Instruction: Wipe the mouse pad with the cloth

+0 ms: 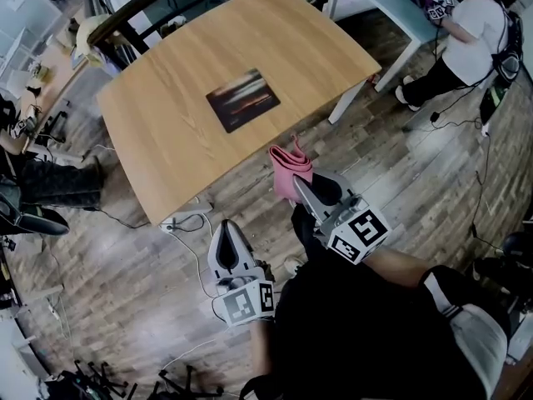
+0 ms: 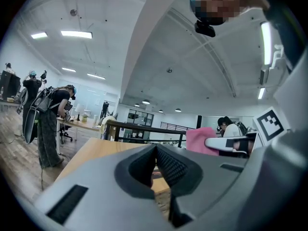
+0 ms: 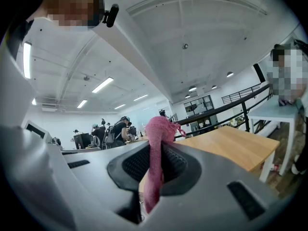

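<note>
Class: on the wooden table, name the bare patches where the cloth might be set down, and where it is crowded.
The table is bare on every side of the mouse pad, widest toward the corner nearest the cables. Nothing crowds the tabletop; clutter is only on the floor.

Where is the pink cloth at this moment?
In the head view the pink cloth is pinched in the right gripper, held in the air off the wooden table's near edge, short of the mouse pad at the table's centre.
</note>
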`<action>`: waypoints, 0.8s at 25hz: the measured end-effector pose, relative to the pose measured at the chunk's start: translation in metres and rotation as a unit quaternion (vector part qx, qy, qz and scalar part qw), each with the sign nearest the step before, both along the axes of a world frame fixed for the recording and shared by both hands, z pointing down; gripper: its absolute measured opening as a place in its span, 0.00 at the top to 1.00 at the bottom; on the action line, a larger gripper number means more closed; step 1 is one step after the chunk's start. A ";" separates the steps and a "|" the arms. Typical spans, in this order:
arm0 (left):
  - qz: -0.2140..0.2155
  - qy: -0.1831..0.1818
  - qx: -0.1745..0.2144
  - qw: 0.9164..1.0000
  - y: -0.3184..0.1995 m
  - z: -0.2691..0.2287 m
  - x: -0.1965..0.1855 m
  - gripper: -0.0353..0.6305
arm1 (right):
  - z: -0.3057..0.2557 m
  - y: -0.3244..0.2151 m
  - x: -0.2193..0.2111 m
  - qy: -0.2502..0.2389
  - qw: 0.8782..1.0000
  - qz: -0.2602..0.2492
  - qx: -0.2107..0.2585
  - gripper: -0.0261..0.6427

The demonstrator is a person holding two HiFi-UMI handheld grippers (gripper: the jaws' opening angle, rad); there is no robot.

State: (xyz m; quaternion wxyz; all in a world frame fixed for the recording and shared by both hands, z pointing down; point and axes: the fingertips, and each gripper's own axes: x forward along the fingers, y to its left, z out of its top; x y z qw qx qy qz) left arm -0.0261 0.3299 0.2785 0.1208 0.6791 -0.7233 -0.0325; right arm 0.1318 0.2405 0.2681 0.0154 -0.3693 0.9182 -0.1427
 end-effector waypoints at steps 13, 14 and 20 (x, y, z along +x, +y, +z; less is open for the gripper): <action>-0.029 -0.005 -0.041 0.999 -0.144 0.018 -0.008 0.91 | 0.021 -0.162 -0.008 0.012 0.999 -0.032 -0.015 0.88; -0.030 -0.010 -0.043 0.999 -0.150 0.020 -0.009 0.91 | 0.022 -0.171 -0.009 0.012 0.999 -0.033 -0.013 0.88; -0.026 -0.037 -0.079 0.996 -0.175 0.036 -0.029 0.91 | 0.023 -0.201 -0.016 0.013 0.999 -0.037 -0.010 0.88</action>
